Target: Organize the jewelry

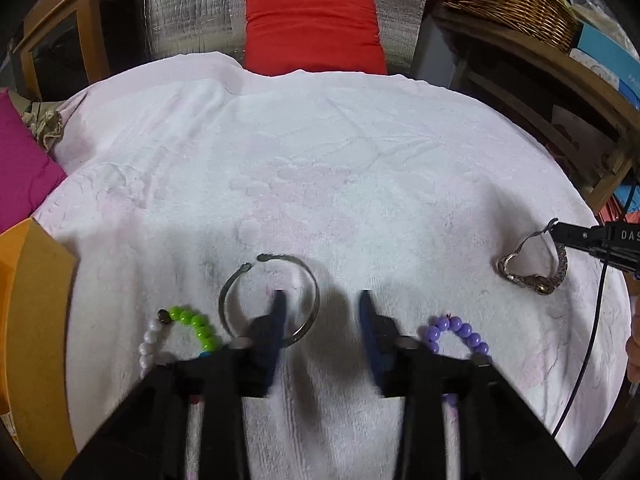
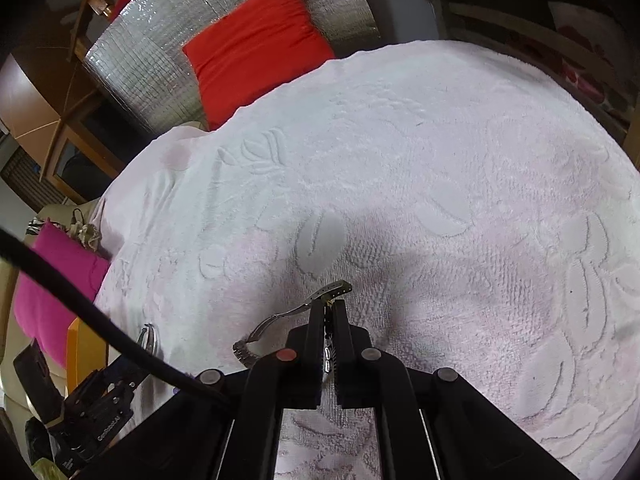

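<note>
Apparently silver bangle (image 1: pixel 269 300) rings left jaw; watch (image 2: pixel 304 312) clamped between right jaws.

The right gripper (image 2: pixel 329 307) has its jaws pressed together on a silver metal-link wristwatch (image 2: pixel 280 322), whose band curls out to the left over the pale pink embossed towel (image 2: pixel 440 184). Beyond the towel lie a red cushion (image 2: pixel 256 48), a silver quilted foil sheet (image 2: pixel 136 64) and, at left, a magenta cushion (image 2: pixel 56 280).

Green-and-white bead bracelet (image 1: pixel 182 330): lower part hidden behind left gripper (image 1: pixel 322 304). Purple bead bracelet (image 1: pixel 458 334): lower half hidden likewise. Watch (image 2: pixel 280 326): band section hidden between right gripper (image 2: pixel 330 306) fingers. Orange box (image 1: pixel 28 320): cut by left frame edge.
</note>
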`<state>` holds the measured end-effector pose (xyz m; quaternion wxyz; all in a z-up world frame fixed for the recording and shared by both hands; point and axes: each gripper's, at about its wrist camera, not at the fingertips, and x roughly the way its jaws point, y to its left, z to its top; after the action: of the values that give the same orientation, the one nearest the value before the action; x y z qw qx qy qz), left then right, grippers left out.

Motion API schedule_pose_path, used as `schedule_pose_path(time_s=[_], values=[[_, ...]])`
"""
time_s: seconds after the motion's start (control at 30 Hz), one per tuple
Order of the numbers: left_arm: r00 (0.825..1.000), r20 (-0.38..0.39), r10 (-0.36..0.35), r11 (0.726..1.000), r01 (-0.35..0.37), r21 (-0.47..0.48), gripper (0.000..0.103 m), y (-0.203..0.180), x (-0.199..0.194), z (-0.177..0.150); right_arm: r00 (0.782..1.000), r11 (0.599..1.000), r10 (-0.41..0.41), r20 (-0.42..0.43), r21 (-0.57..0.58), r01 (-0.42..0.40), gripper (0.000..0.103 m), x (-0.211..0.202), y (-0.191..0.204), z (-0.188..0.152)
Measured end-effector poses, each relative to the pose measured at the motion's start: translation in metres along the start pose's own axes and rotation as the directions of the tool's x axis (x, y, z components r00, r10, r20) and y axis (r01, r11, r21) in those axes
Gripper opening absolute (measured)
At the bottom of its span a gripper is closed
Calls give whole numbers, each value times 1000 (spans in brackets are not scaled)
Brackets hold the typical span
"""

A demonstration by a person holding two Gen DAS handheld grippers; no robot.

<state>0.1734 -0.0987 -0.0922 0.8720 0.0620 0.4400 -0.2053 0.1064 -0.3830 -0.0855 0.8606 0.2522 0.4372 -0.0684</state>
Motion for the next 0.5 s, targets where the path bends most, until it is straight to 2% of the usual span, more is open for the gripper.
schedule_pose_path(time_s=[0.17,0.37,0.5], values=[[1000,-21,-6,1000,7,17,22,-7,9,-1,1000,1000,7,-14,2,-7,4,5,2,1],[998,-50,-22,999,23,24,13,-10,13,-4,1000,1000,5,-17,-2,-5,4,7,3,0],[999,-51,-17,999,19,39,13,-14,13,-7,1000,1000,-2,-21,5,2,4,7,2,-1]])
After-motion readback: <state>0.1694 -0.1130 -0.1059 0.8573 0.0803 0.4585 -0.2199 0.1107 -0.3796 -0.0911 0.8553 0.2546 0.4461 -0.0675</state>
